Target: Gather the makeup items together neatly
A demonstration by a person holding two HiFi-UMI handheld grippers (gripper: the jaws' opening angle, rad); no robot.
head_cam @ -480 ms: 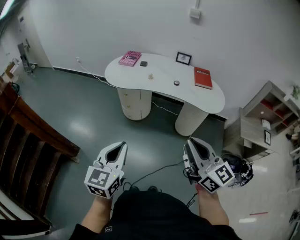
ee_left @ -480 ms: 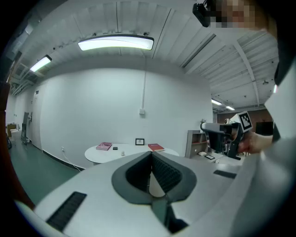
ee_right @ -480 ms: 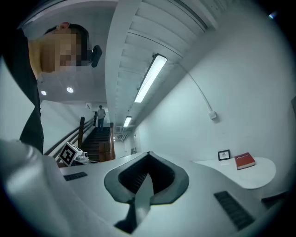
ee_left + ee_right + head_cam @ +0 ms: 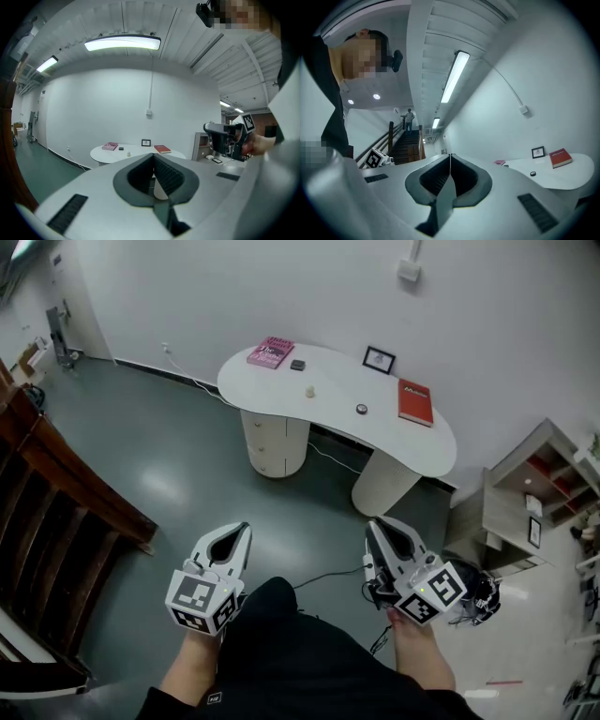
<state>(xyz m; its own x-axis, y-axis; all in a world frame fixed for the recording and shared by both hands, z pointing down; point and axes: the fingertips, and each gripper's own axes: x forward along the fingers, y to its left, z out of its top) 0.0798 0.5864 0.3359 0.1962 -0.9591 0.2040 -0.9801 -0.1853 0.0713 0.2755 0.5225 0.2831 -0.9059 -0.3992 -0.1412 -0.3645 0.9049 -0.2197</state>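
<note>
- left gripper (image 4: pixel 241 527): jaws pressed together with nothing between them, held low in front of the person and well short of the white table (image 4: pixel 342 381)
- right gripper (image 4: pixel 373 525): same deal, jaws closed tight and empty, also well back from the table
- makeup bits are all on the table, spread apart from each other: a small dark piece (image 4: pixel 297 365) near its left end, just beside a pink book (image 4: pixel 270 352)
- a little pale piece (image 4: pixel 310 390) closer to the table's front edge
- a round dark piece (image 4: pixel 362 409) right of the table's middle
- honestly too small to tell what each one is
- framed picture (image 4: pixel 379 359) at the table's back edge, red book (image 4: pixel 415 401) at its right end
</note>
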